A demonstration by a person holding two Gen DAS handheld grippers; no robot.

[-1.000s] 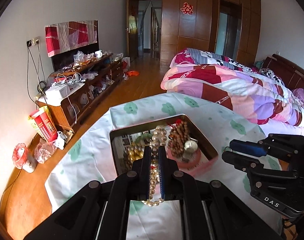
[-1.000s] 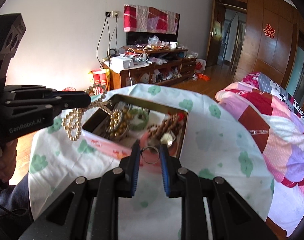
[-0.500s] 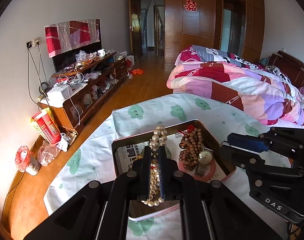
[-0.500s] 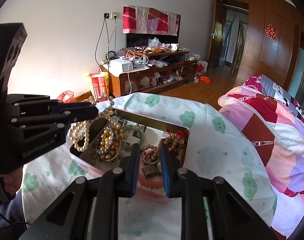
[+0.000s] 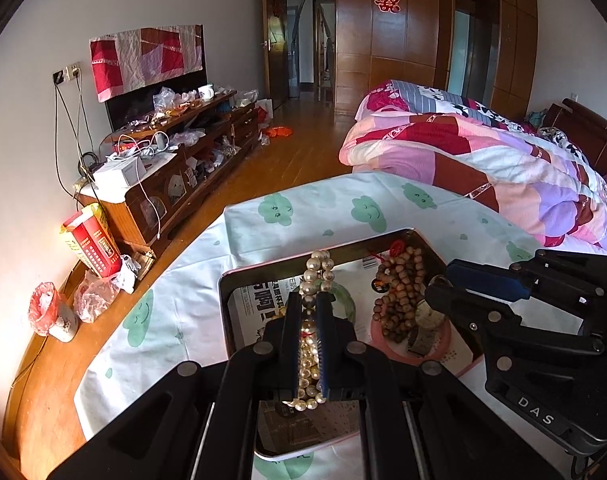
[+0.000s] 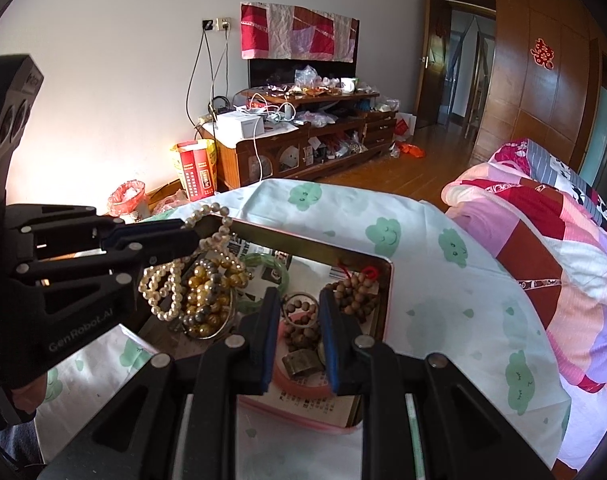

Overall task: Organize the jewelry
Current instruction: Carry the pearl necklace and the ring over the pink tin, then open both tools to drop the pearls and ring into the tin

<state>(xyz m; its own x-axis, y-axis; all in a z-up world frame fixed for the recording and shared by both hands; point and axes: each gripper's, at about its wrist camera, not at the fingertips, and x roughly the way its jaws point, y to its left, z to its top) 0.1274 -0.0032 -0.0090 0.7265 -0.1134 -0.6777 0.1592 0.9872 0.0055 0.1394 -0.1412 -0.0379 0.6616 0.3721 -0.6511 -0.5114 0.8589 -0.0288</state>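
A metal tin (image 5: 323, 242) (image 6: 335, 249) sits on a table with a cloud-print cloth. It holds brown wooden beads (image 5: 399, 292) (image 6: 355, 292), a green bangle (image 6: 269, 264), gold beads (image 6: 207, 300) and a watch (image 5: 425, 316). My left gripper (image 5: 306, 306) (image 6: 191, 234) is shut on a pearl necklace (image 5: 315, 276) (image 6: 171, 280) that hangs over the tin's left part. My right gripper (image 6: 299, 304) (image 5: 443, 280) is over the tin with a thin ring (image 6: 301, 310) between its pads, which stand a little apart.
A bed with a pink and red quilt (image 5: 483, 160) (image 6: 543, 232) stands to the right. A cluttered TV cabinet (image 5: 175, 148) (image 6: 303, 136) lines the wall. A red box (image 5: 93, 240) and bags lie on the wooden floor by the table's left edge.
Both grippers have moved forward over the tin. The right gripper with the ring has come from the tin's near edge to above the wooden beads.
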